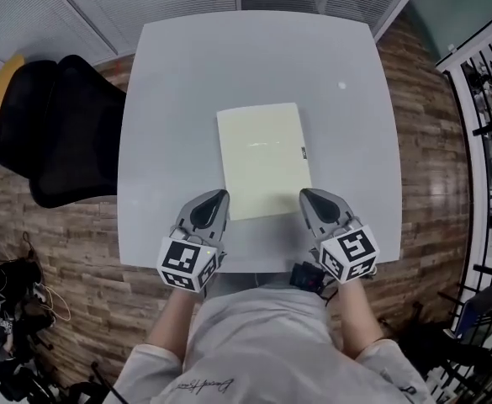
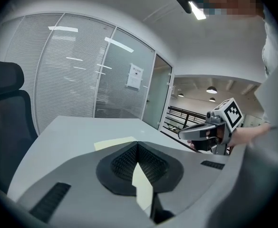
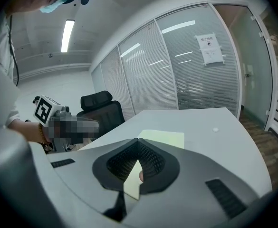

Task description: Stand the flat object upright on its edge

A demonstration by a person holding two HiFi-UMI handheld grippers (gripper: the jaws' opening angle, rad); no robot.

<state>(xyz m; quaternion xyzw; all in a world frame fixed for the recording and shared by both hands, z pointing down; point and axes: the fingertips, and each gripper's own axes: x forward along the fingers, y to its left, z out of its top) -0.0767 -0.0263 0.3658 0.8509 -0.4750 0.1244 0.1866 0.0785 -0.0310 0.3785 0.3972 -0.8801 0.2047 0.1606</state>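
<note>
A pale yellow flat rectangular object (image 1: 262,158) lies flat on the grey table (image 1: 170,99), its long side running away from me. My left gripper (image 1: 222,194) is shut, its tip just beside the object's near left corner. Shut as well, my right gripper (image 1: 304,192) has its tip at the near right corner. Whether either tip touches the object cannot be told. In the left gripper view the closed jaws (image 2: 138,143) point over the yellow object (image 2: 115,143). The right gripper view shows the same: closed jaws (image 3: 139,139), the object (image 3: 165,137) just ahead.
A black office chair (image 1: 60,133) stands off the table's left side. A small white dot (image 1: 341,84) lies on the table at the far right. Glass walls with blinds (image 3: 186,75) stand behind the table. A metal railing (image 1: 489,99) runs along the right.
</note>
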